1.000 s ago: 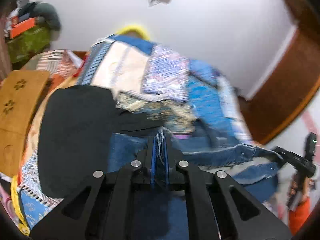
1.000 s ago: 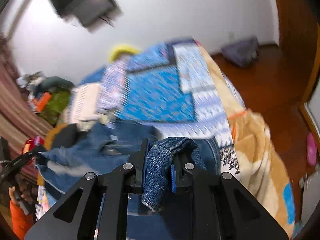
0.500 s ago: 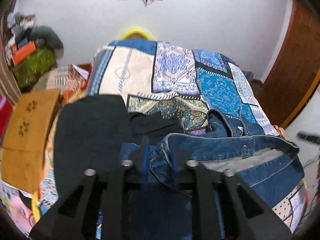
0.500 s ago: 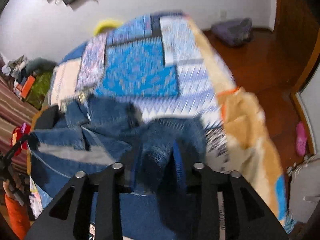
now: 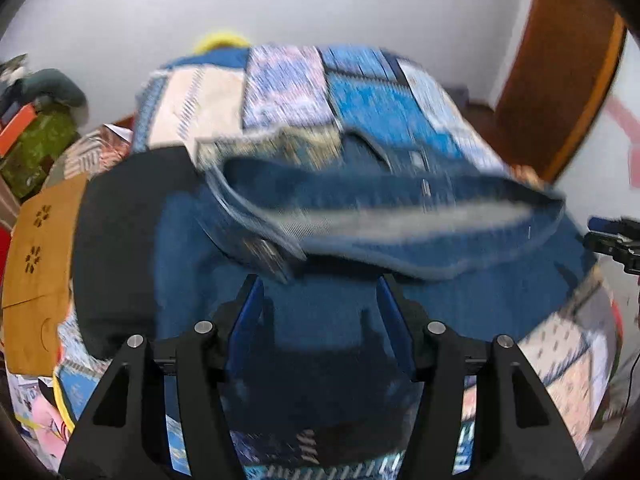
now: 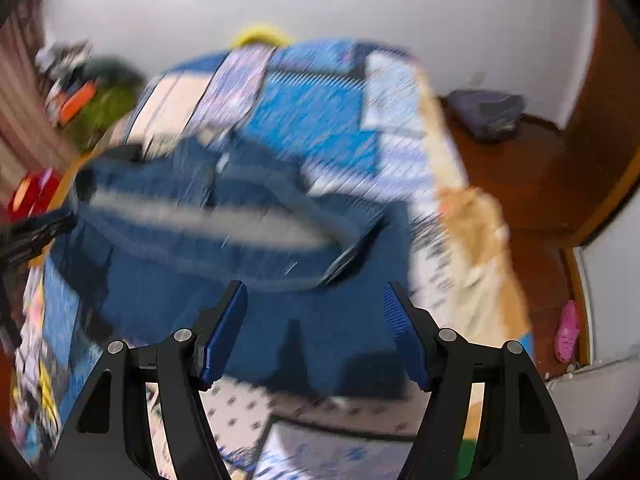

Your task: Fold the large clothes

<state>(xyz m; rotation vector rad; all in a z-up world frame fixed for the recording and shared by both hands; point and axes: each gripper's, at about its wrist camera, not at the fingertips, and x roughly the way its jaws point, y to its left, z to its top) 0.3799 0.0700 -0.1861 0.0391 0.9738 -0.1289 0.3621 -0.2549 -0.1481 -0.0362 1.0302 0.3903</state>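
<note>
Jeans (image 5: 320, 312) lie spread on the patchwork bedspread (image 5: 380, 96), waistband facing the far wall. Left gripper (image 5: 318, 292) and right gripper (image 6: 316, 296) both hover above the denim, jaws wide apart, holding nothing

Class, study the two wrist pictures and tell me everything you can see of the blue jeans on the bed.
The jeans are blue denim, motion-blurred, lying loosely bunched on the patchwork bedspread. The waistband gapes toward the cameras, showing a pale grey lining. Their left edge lies against a black garment. Both the left tongs and right tongs are open above the denim, holding nothing.
</note>
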